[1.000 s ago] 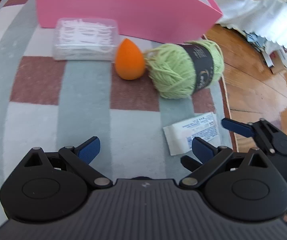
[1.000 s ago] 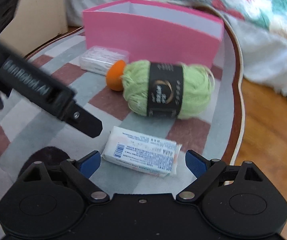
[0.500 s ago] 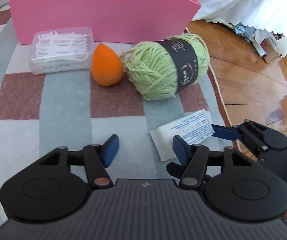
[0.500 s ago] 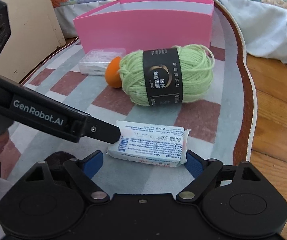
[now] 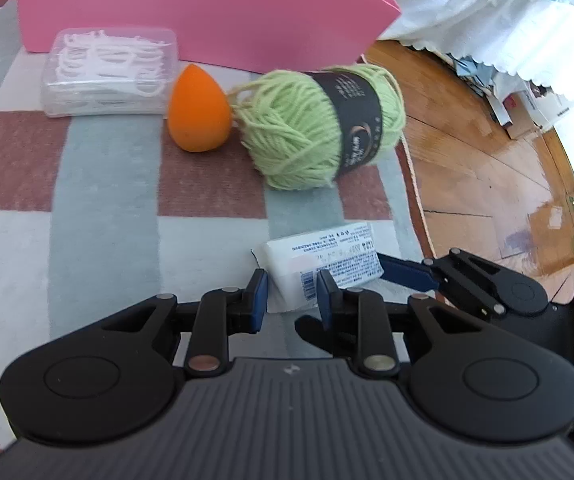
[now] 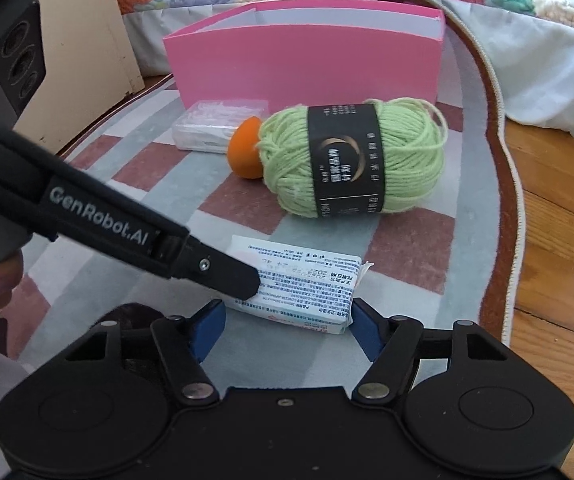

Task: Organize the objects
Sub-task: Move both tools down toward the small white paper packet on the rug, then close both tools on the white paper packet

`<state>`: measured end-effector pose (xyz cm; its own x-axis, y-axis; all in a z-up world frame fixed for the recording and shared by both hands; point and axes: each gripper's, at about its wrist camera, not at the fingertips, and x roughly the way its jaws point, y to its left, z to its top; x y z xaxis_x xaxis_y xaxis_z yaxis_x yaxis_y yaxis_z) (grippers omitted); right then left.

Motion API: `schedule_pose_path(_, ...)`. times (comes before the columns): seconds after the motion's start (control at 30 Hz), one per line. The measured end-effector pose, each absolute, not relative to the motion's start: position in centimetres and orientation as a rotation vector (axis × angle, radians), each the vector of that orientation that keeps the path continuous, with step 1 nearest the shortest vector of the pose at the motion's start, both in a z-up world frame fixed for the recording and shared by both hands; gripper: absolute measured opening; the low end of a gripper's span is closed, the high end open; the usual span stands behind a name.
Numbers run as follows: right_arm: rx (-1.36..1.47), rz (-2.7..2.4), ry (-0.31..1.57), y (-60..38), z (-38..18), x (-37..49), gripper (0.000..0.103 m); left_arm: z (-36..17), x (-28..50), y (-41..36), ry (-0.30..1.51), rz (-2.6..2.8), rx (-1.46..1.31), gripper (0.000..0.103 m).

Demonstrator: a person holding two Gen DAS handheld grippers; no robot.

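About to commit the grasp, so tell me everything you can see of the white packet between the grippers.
The white packet is a flat, soft-looking plastic-wrapped pack, printed with small blue and black text and a barcode, with a crimped seal at one end. It lies flat on the striped rug, in front of the green yarn and apart from it. The right gripper brackets its ends, jaws open. The left gripper sits over its near corner; contact is unclear.

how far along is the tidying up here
Barely begun. Nothing visibly sits in the pink box; its interior is mostly hidden. The right tool brackets the white packet on the rug, jaws open, while the left tool closes at its corner. The yarn, orange sponge and floss pick case still wait.
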<state>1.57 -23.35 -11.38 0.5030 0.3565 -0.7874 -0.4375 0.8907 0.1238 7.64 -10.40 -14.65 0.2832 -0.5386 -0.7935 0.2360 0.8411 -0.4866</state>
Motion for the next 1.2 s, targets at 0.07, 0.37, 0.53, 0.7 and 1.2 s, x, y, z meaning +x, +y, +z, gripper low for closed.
schedule_pose_path(0.07, -0.109, 0.494, 0.933, -23.1, -11.3, 1.5, 0.073, -14.7, 7.8, -10.2, 1.184, -0.519, -0.304, 0.025)
schedule_pose_path(0.37, -0.119, 0.485, 0.953, -22.3, -11.0, 1.6, 0.063, -14.3, 7.5, -10.6, 1.179, -0.512, -0.206, 0.027)
schedule_pose_path(0.53, -0.133, 0.477, 0.966, -21.9, -10.7, 1.7, 0.058, -13.9, 7.2, -11.0, 1.168, -0.505, -0.177, 0.028)
schedule_pose_path(0.7, -0.148, 0.484, 0.962, -21.3, -9.8, 1.4, 0.054, -13.3, 7.2, -10.5, 1.163, -0.494, -0.171, 0.029)
schedule_pose_path(1.2, -0.197, 0.542, 0.866, -19.3, -5.3, 0.5, 0.045, -8.9, 5.0, -7.5, 1.054, -0.429, -0.133, 0.031)
